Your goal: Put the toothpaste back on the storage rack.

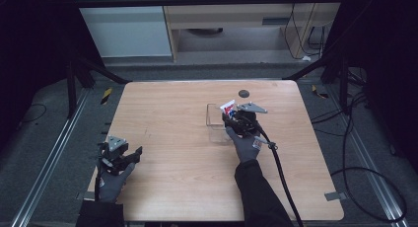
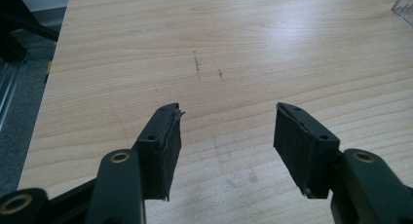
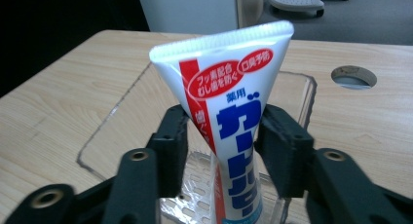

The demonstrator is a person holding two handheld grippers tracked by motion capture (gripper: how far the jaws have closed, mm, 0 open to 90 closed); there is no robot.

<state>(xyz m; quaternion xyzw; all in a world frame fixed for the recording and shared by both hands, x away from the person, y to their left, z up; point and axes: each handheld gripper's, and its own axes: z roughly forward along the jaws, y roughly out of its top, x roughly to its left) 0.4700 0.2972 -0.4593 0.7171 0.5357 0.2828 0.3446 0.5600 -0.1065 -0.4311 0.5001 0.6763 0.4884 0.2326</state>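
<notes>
The right claw (image 3: 219,136) stands over a clear plastic container (image 3: 297,90) with one toothpaste tube (image 3: 229,102) between its two black jaws. In the right gripper view the jaws sit on either side of the tube's narrowing body; the left one stands a little off it, while contact on the right side cannot be judged — so the claw reads as open around the tube rather than clamped on it. The tube stands upright with its flat crimped end on top and its lower part down inside the container, white with a red stripe and blue Japanese lettering. The container's floor shows a pattern of small slots beneath the tube.

In the high view the right claw (image 1: 231,119) sits just right of the bench's (image 1: 172,187) middle, a gloved hand (image 1: 245,145) behind it and one black cable (image 1: 281,177) trailing toward the near edge. The single container (image 1: 213,119) rests on the wooden bench, with one dark round hole (image 1: 243,93) in the surface just beyond it.

The left claw (image 2: 226,136) is well apart, near the bench's front left corner — its two jaws spread wide with nothing but bare wood between them. In the high view it (image 1: 133,155) lies low in the other gloved hand (image 1: 111,180).
</notes>
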